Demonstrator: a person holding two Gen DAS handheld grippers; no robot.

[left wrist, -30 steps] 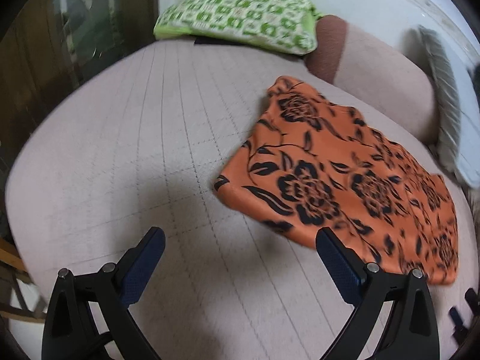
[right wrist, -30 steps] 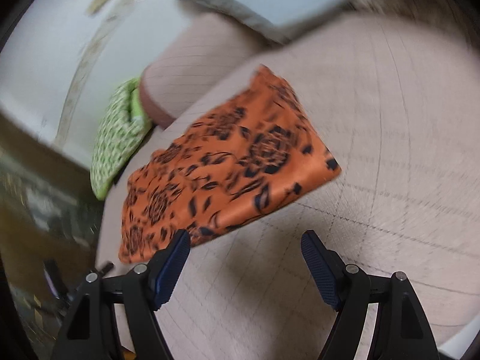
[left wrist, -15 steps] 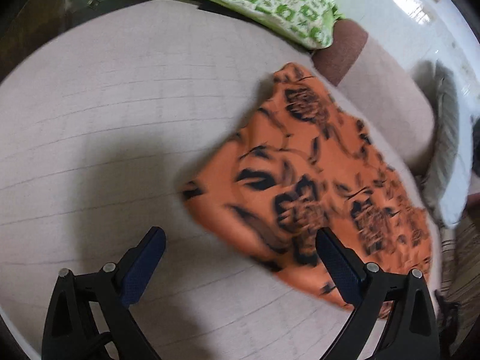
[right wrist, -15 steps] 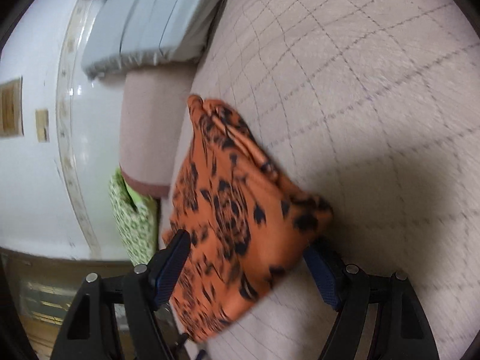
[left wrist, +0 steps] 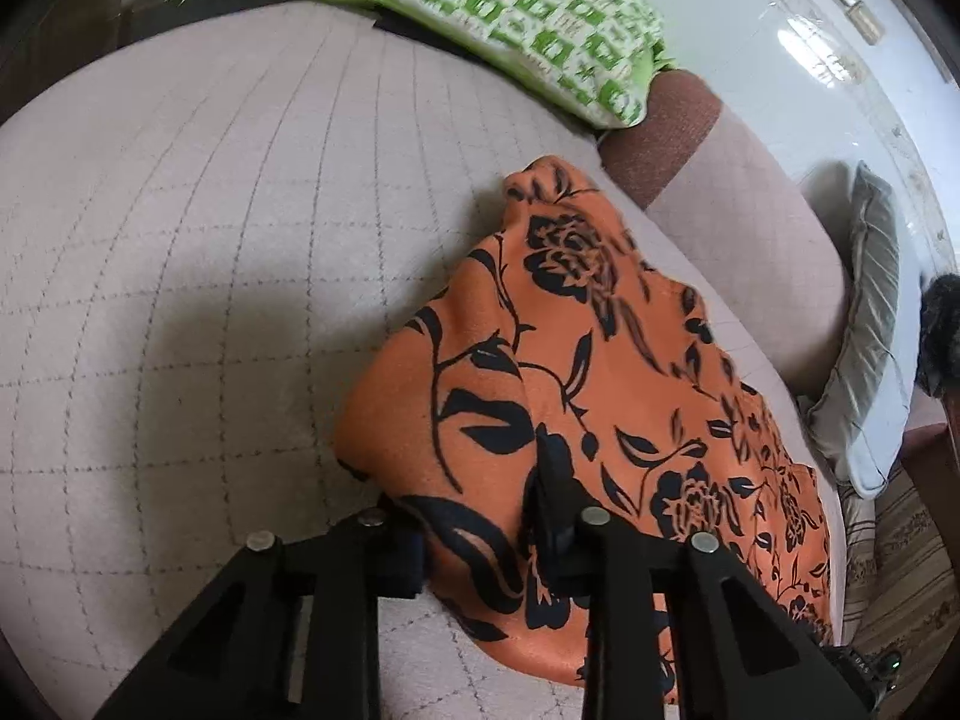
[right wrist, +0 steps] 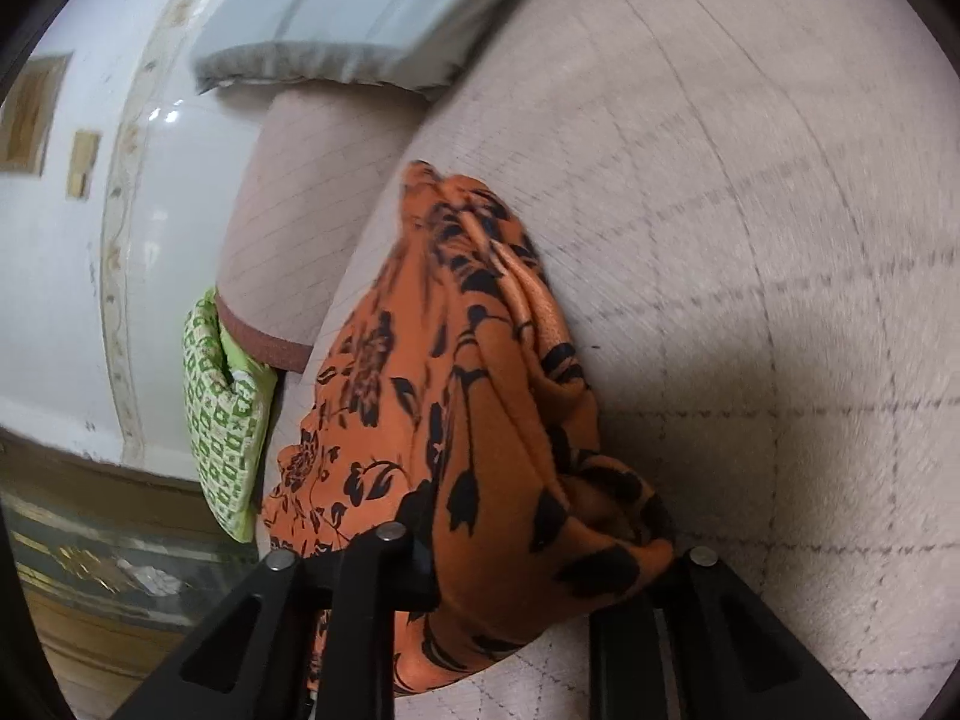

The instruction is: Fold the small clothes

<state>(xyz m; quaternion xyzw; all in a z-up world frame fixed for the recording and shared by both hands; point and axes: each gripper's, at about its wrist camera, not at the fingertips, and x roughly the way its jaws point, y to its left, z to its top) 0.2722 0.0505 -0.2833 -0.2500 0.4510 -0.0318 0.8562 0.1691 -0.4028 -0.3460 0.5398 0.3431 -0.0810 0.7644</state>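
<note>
An orange garment with black flowers (left wrist: 600,360) lies on the pale quilted seat (left wrist: 180,240). My left gripper (left wrist: 474,528) is at the garment's near corner; its jaws are closing, with a bunched fold of the cloth pinched between the pads. In the right wrist view the same orange garment (right wrist: 432,360) is gathered into ridges. My right gripper (right wrist: 540,540) has its jaws closing on the other near corner, with cloth bulging between them and hiding the right pad.
A green-and-white patterned cushion (left wrist: 528,18) lies at the far end of the seat. A pinkish bolster (left wrist: 750,228) and a grey cushion (left wrist: 870,330) run along the white wall behind the garment. The grey cushion (right wrist: 360,12) tops the right wrist view.
Both grippers came down onto the garment's near corners. Their jaws went from wide open to closed on the cloth, which is now bunched and pulled up at those corners.
</note>
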